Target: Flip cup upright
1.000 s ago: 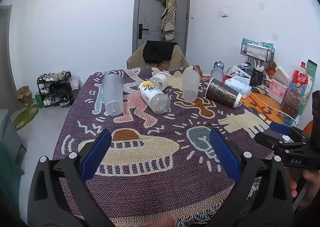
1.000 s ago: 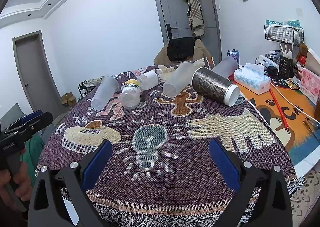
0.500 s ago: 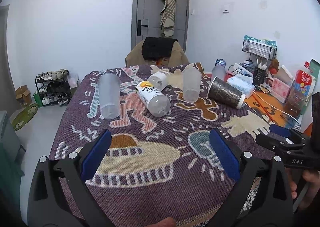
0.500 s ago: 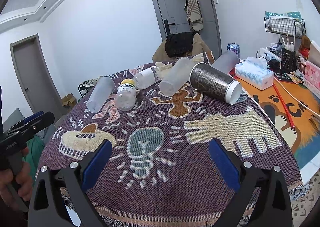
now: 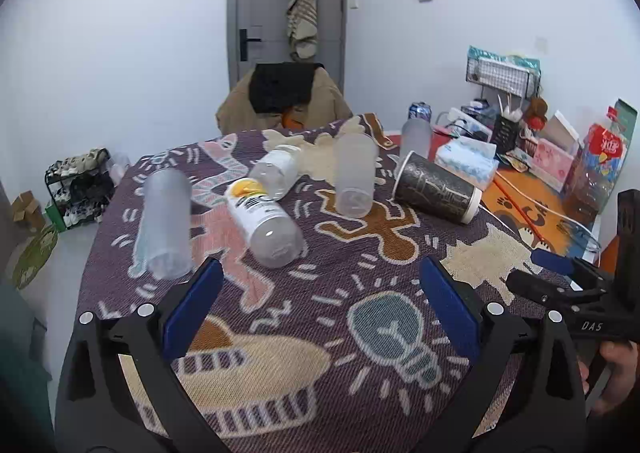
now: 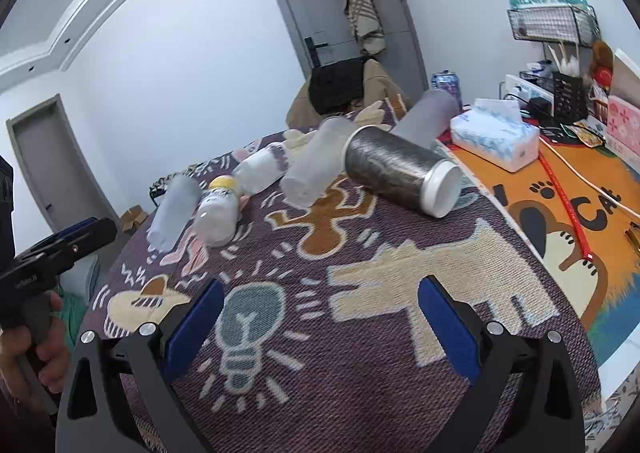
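Several cups and bottles lie on their sides on the patterned cloth. A dark patterned cup [image 5: 437,189] [image 6: 400,169] with a white rim lies at the right. A frosted cup [image 5: 354,181] [image 6: 314,169] lies beside it, another frosted cup [image 5: 165,219] [image 6: 174,209] at the left. My left gripper [image 5: 320,313] is open and empty over the cloth, short of them. My right gripper [image 6: 318,327] is open and empty, also short of them.
A yellow-capped bottle [image 5: 264,223] and a clear bottle [image 5: 278,171] lie between the cups. A third frosted cup [image 6: 426,115], a tissue box [image 6: 496,133], a can [image 6: 446,83] and boxes [image 5: 554,157] stand at the right. A chair [image 5: 284,99] stands behind the table.
Both grippers have moved forward over the cloth toward the cups and bottles. Both stay open and empty.
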